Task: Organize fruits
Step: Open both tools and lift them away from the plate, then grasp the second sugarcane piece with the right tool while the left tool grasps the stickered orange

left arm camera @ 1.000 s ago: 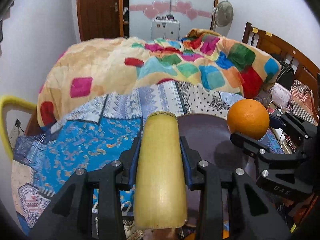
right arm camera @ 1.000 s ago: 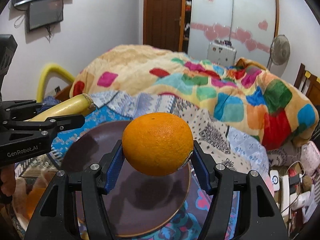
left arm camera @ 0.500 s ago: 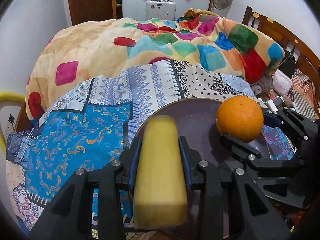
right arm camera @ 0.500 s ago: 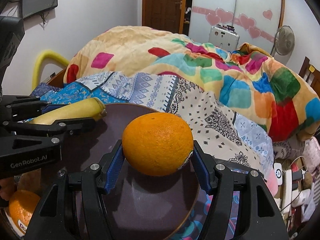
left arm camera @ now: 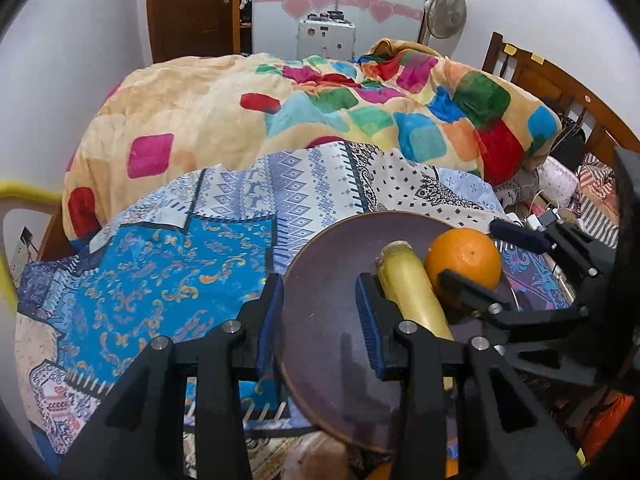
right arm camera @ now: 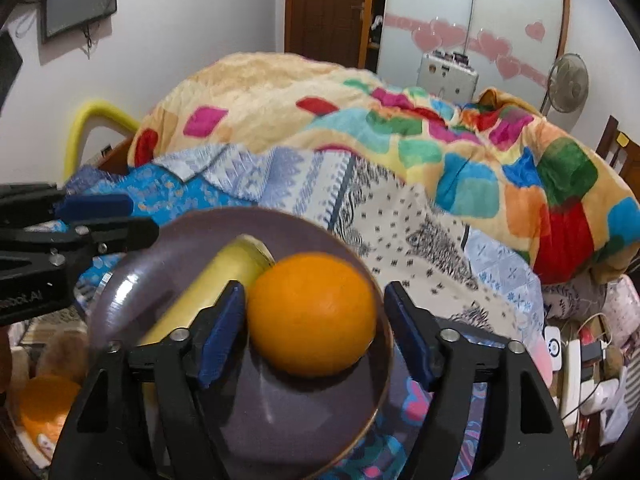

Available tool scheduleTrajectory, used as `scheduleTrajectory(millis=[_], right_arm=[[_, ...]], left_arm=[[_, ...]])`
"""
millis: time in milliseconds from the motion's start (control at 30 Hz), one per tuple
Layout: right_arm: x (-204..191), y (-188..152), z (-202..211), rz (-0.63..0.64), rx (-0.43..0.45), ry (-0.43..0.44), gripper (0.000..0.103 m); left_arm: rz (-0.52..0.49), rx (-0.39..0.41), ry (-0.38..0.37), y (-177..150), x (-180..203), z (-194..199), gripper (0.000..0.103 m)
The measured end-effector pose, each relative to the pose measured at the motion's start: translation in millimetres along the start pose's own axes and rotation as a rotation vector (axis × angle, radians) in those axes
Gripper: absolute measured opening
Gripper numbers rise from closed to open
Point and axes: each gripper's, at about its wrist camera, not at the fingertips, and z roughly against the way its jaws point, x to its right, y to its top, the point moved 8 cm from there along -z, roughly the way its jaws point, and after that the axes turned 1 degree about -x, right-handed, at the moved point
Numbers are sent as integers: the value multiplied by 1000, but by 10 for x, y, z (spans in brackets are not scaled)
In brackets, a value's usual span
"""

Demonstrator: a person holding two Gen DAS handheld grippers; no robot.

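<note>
Now a brown plate (right arm camera: pixel 120 280) low in the frame on the bed is holding a banana (left arm camera: pixel 412 292) touching an orange (right arm camera: pixel 312 314); the right hand-held gripper (right arm camera: pixel 316 320) is opening around the orange, while the left hand-held gripper (left arm camera: pixel 320 320) is standing released, empty.

The near end of the banana (left arm camera: pixel 414 298) was hidden behind the left gripper's (left arm camera: pixel 320 320) right finger at 5 o'clock in the left wrist view. In the right wrist view the banana was motion-blurred and its lower length lay behind the right gripper's (right arm camera: pixel 314 330) left finger. The plate's (right arm camera: pixel 132 292) near rim was covered by both grippers' bodies. A second orange (right arm camera: pixel 46 404) at 8 o'clock was blurred and partly cut off. Whether the opening right jaws touched the orange (right arm camera: pixel 312 314) between them could not be told on its left side.
</note>
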Motion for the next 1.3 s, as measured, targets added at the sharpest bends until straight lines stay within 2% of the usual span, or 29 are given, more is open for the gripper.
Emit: scheduleTrajectory(millis=[233,367,500,567,767,900,1033,1300], right_arm=[[-26,16,360,19,67,-34,72],[-76,-41,593,25,100,-34,72],[-135,-116,841,38,138,-50,72],[-170,-165,965,34,155,-43,72],[-252,-375,1260,14,200,-36,72],[-309,-552,1400,8,208,-21,72],[-354,-733,1482,22,208,-43,72],[-497,-1130,1416,32,154,-25,72]], left_arm=[[0,49,18,-107,-46,390,38],[18,71,17,-211,-67,623,46],[31,88,25,-337,-87,857,49],[46,100,34,-422,-115,986,58],[69,87,52,-730,-159,1184,61],[65,70,68,-951,-140,1264,61],[51,66,69,-1165,-69,1351,68],[56,54,48,-1517,10,1355,79]])
